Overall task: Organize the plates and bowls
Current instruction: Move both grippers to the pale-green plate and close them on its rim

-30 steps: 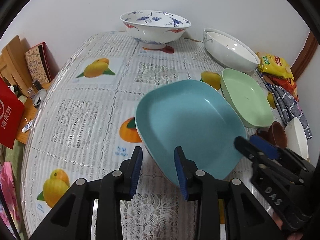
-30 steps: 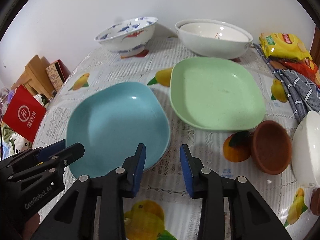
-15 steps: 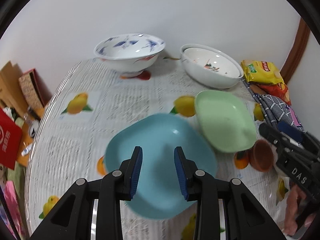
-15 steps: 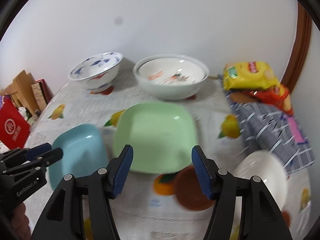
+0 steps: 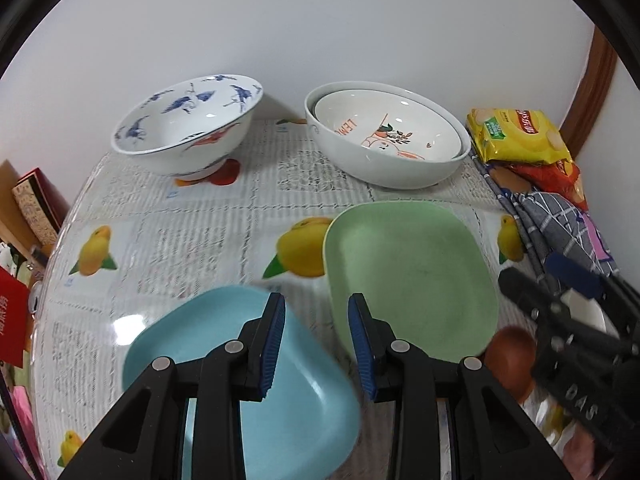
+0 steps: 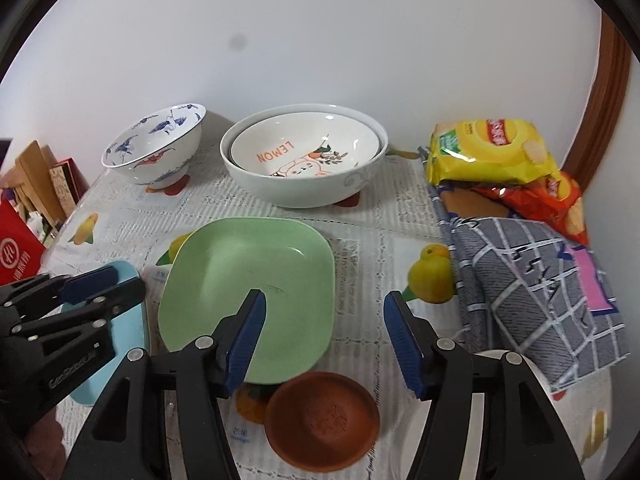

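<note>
Plates and bowls sat on a fruit-print tablecloth (image 6: 360, 236). Nearest, a blue plate (image 5: 224, 336) lay beside a green plate (image 6: 248, 276), close but apart. Behind them stood a blue-patterned bowl (image 6: 156, 148) and a white bowl (image 6: 304, 160) with a smaller bowl nested inside. The left gripper (image 5: 316, 340) hovered over the blue plate's edge, jaws partly apart, holding nothing. The right gripper (image 6: 324, 336) hung above the green plate, empty, its jaws having just opened wider.

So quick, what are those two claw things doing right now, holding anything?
Left gripper: open, holding nothing, above the blue plate.
Right gripper: open, jaws have just been opening, nothing between them, over the green plate.
</note>
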Available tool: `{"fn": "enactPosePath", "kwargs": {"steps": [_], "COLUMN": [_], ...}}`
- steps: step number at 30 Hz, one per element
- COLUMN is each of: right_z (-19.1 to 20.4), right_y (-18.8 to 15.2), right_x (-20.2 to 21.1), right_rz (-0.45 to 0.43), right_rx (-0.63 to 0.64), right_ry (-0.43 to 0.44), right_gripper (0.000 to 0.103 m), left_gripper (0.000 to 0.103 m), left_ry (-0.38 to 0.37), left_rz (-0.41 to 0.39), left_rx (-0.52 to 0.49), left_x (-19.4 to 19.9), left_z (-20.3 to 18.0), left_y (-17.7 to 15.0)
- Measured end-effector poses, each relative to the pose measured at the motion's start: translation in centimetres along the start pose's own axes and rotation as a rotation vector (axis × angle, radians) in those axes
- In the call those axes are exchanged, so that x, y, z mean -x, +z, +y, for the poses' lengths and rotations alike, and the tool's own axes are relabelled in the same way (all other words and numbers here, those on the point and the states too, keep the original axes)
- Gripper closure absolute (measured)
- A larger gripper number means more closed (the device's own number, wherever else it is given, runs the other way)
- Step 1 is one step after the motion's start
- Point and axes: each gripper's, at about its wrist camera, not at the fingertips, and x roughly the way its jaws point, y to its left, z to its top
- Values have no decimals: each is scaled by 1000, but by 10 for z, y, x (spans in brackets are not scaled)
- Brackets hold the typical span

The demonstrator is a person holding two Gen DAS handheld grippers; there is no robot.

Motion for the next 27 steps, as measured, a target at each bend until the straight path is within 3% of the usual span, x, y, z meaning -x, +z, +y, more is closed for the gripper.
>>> {"fn": "enactPosePath", "kwargs": {"steps": [10, 14, 27], "right_z": [-12, -5, -2], "right_y": [17, 10, -2], "right_x": [-29, -43, -69], "right_rz": [36, 68, 115], "right_rx": [-67, -26, -31], "right_ry": [34, -11, -60], "right_gripper": [43, 43, 62], "left_gripper": [72, 72, 72], "left_ry": [14, -16, 3], "left_rz": [47, 91, 89], "left_rx": [-19, 24, -28], "left_x": [-39, -56, -71], "left_z": [-12, -8, -14], "left_y": [21, 22, 20]}}
